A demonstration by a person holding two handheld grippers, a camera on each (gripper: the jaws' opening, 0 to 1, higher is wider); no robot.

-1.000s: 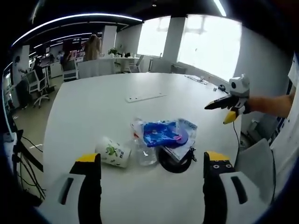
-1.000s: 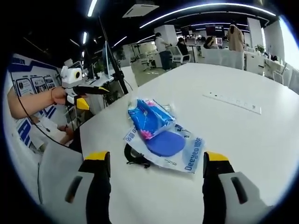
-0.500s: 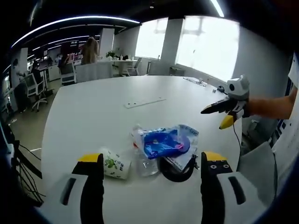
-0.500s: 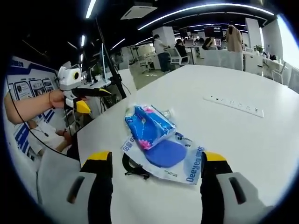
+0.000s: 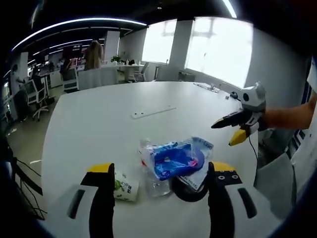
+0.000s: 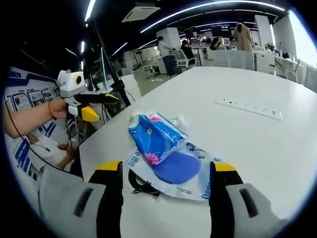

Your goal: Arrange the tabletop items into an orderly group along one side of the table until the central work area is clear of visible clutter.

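A small pile lies on the white table (image 5: pixel 99 129). It holds a blue tissue pack (image 5: pixel 173 159), a flat clear wipes pack (image 5: pixel 202 148) under it, a clear plastic bottle (image 5: pixel 150 179), a black strap ring (image 5: pixel 185 189) and a paper cup (image 5: pixel 125 186) on its side. My left gripper (image 5: pixel 159 168) stands open just short of the pile, holding nothing. Across the table edge my right gripper (image 5: pixel 237 126) hovers. In the right gripper view the tissue pack (image 6: pixel 153 136), wipes pack (image 6: pixel 181 171) and strap (image 6: pixel 141 184) lie before my open right gripper (image 6: pixel 164 168), with the left gripper (image 6: pixel 99 105) beyond.
A white strip with sockets (image 5: pixel 152 111) (image 6: pixel 250 109) lies flat further along the table. Office desks, chairs and people stand far behind. Cables and a stand (image 6: pixel 106 74) are beside the table's near edge.
Both views have drawn a little closer to the pile, so it sits lower and larger between the jaws. The items themselves have not moved.
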